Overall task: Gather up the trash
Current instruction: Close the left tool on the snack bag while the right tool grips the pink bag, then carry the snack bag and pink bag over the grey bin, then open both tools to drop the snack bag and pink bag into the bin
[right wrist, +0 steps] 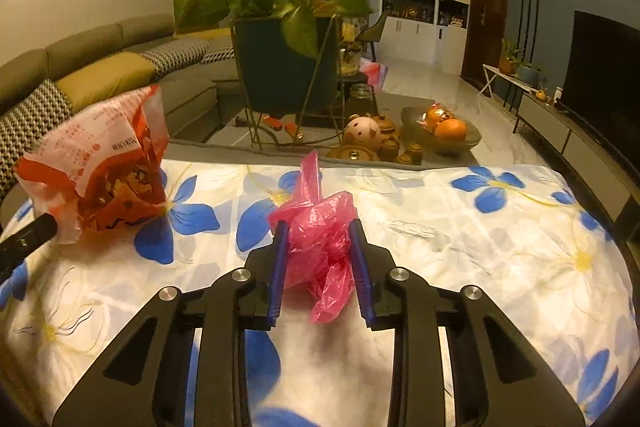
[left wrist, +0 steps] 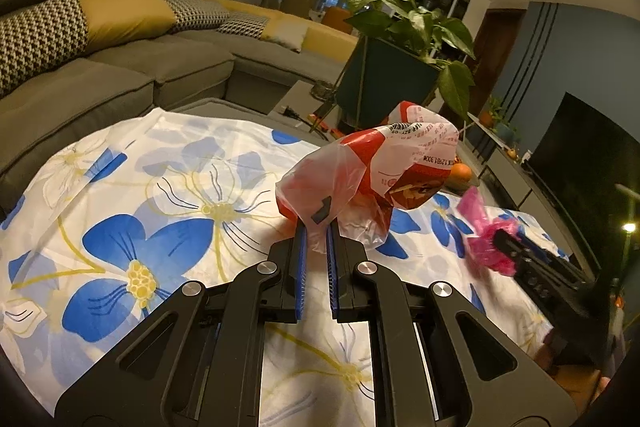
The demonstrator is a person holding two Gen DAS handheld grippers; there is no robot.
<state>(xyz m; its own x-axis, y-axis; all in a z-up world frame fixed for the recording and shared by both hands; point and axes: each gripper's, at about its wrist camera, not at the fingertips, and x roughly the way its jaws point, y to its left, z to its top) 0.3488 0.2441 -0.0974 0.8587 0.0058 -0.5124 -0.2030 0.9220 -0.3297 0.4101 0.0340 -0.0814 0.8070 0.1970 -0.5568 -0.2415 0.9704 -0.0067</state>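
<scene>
Over the white tablecloth printed with blue flowers [right wrist: 460,227], the right gripper [right wrist: 320,239] tilts downward, its 2 jaws hugging a crumpled pink plastic bag [right wrist: 320,239]. Beside it, the left gripper [left wrist: 318,235], angled down alike, is clenched on a red-and-white printed plastic bag [left wrist: 384,163] lifted above the cloth.
</scene>
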